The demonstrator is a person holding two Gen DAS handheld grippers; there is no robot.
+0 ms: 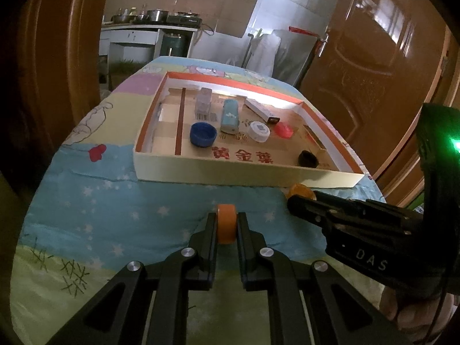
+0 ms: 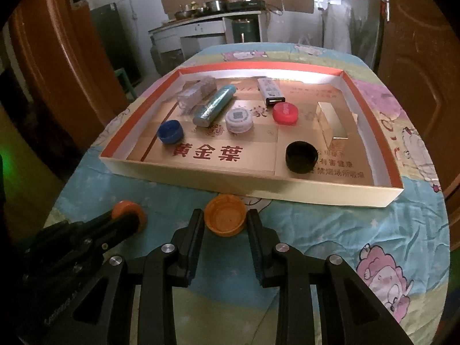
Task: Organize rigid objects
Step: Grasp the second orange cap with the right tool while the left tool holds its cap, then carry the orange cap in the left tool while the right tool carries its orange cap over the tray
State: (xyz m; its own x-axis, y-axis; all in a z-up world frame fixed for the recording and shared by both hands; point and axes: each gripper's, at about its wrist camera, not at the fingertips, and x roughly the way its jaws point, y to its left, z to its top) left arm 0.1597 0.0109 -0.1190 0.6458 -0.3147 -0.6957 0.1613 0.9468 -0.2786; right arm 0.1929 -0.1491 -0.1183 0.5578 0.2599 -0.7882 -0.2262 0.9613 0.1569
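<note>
Now L gripper (image 1: pixel 227 227) clamps orange cap (image 1: pixel 226 224), tray (image 1: pixel 230 172) beyond

Six bottle caps: two orange caps (image 2: pixel 225 215) (image 2: pixel 128 210), a blue cap (image 2: pixel 170 131), a white cap (image 2: pixel 239 120), a red cap (image 2: pixel 285 112) and a black cap (image 2: pixel 301 156). One tray (image 2: pixel 258 191) at centre frame. Two grippers (image 2: pixel 224 224) (image 1: pixel 227 227).

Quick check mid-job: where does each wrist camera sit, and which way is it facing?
Left wrist: on the left hand-held gripper, facing forward and down over the shallow cardboard tray; its jaws pinch an orange plastic cap on edge; the right hand-held gripper shows.
Right wrist: on the right hand-held gripper, same direction; its jaws flank an upturned orange cap.
Shared: tray, blue cap, black cap.
</note>
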